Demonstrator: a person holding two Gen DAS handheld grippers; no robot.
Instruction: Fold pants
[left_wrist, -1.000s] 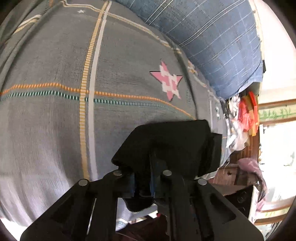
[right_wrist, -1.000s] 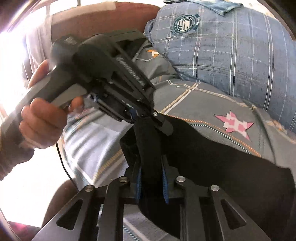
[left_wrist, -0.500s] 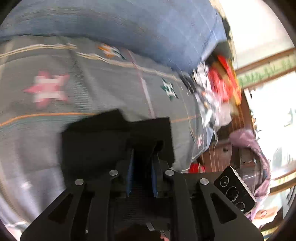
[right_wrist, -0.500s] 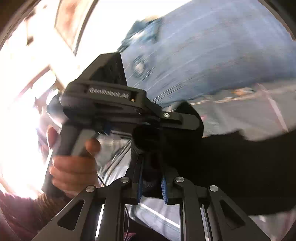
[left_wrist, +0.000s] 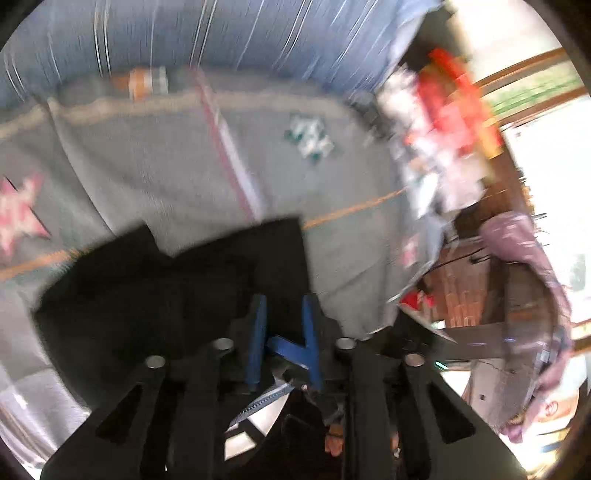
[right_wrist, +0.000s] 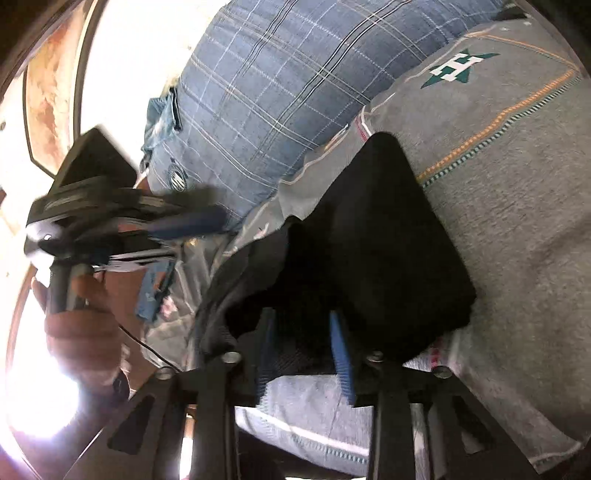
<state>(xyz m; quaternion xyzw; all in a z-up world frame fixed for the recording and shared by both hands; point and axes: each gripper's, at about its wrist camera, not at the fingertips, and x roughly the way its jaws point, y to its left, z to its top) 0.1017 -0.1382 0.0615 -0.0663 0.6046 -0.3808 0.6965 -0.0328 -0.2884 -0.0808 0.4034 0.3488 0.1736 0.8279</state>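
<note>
The black pants (left_wrist: 166, 295) lie folded on the grey patterned bedspread (left_wrist: 166, 166). My left gripper (left_wrist: 284, 310) hovers over their right edge. Its jaws are opening and the blue pads stand apart with nothing pressed between them. In the right wrist view the left gripper (right_wrist: 177, 221) is a blur in a hand (right_wrist: 81, 325), off to the left of the pants (right_wrist: 388, 258). My right gripper (right_wrist: 303, 332) sits at the near edge of the pants. Its jaws are opening, and loose black cloth still lies between the parted pads.
A blue plaid pillow (right_wrist: 277, 74) lies along the far side of the bedspread (right_wrist: 517, 221). Red and white clutter (left_wrist: 454, 96) and a purple cloth (left_wrist: 524, 251) sit past the bed's right edge. Bright glare fills the lower left of the right wrist view.
Both grippers were shut on black cloth and carried it sideways across the bed. Now both pairs of pads have parted, the pants lie folded, and the left gripper has drawn away.
</note>
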